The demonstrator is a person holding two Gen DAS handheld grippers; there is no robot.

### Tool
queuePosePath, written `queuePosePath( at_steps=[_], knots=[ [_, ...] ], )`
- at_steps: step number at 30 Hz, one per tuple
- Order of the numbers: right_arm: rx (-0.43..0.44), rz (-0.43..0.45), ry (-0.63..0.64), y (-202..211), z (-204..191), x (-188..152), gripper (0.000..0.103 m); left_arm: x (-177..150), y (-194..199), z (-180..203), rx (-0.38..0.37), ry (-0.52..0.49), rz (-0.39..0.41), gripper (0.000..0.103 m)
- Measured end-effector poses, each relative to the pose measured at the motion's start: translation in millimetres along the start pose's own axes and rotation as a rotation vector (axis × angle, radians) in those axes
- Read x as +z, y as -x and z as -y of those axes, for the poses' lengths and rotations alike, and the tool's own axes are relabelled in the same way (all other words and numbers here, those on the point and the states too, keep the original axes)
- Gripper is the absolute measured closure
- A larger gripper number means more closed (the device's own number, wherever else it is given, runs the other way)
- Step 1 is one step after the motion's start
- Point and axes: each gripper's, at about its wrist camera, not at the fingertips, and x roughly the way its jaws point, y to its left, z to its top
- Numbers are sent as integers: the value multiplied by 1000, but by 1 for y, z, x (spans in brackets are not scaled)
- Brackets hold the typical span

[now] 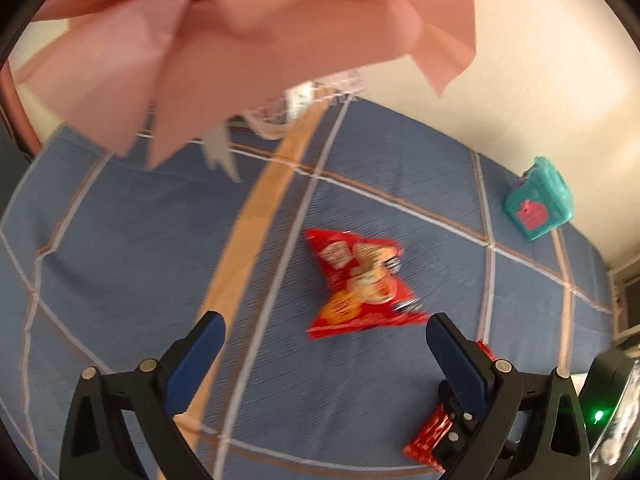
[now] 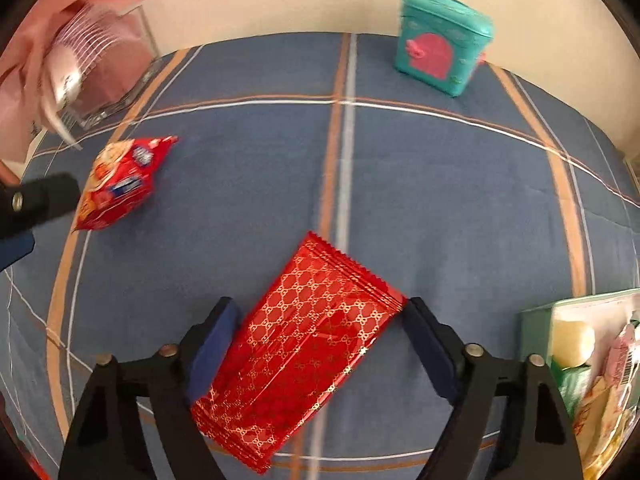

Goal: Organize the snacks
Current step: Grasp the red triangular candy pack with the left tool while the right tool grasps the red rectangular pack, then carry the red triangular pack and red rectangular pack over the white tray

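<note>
A red foil packet with a gold pattern (image 2: 304, 344) lies flat on the blue checked tablecloth (image 2: 440, 200). My right gripper (image 2: 316, 312) points down over it, with a blue pad against each long side. A red snack bag printed with crackers (image 1: 356, 284) lies further left; it also shows in the right wrist view (image 2: 120, 184). My left gripper (image 1: 324, 320) hovers just short of this bag, jaws wide apart and empty. One black finger of the left gripper (image 2: 40, 200) shows at the left edge of the right wrist view. A corner of the foil packet (image 1: 424, 440) peeks out behind my left gripper's right finger.
A teal box with a pink door (image 2: 440, 44) stands at the far edge of the table. Pink paper petals in a clear glass holder (image 2: 112, 92) overhang the far left. A green box holding several wrapped snacks (image 2: 580, 344) sits at the near right.
</note>
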Motion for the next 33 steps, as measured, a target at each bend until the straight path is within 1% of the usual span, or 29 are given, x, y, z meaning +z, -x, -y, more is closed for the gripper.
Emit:
queuePosePath(
  at_steps=[2,4,8,9,10,12,15,17,21,26,29,33],
  knots=[
    [-3,5,-2,1,8,1,31,6,-8,4,4,20,-2,5],
    [-2,10,4,3,12,0,37,11,-19,6,28,38,-20,15],
    [3,14,10,7,18,-2,48,16,-38,8,38,66,-46,20],
    [5,16,10,8,20,-2,49,15,-41,8,34,71,-53,26],
    [6,16,12,9,21,-3,51,14,-43,8,34,73,-59,34],
    [6,15,23,11,25,-5,54,9,-49,9,35,77,-78,45],
    [8,12,33,16,28,-11,55,4,-48,11,46,69,-64,48],
    [5,7,47,20,28,-17,56,-1,-42,14,47,58,-55,51],
    [-5,3,73,32,25,-24,57,-17,-23,14,21,102,-33,59],
    [-10,21,95,57,26,-39,57,-41,14,19,-12,115,10,59],
    [-10,39,94,79,31,-52,57,-61,47,26,-36,118,49,59],
    [-4,75,97,111,39,-72,56,-91,88,40,-99,131,101,59]
  ],
)
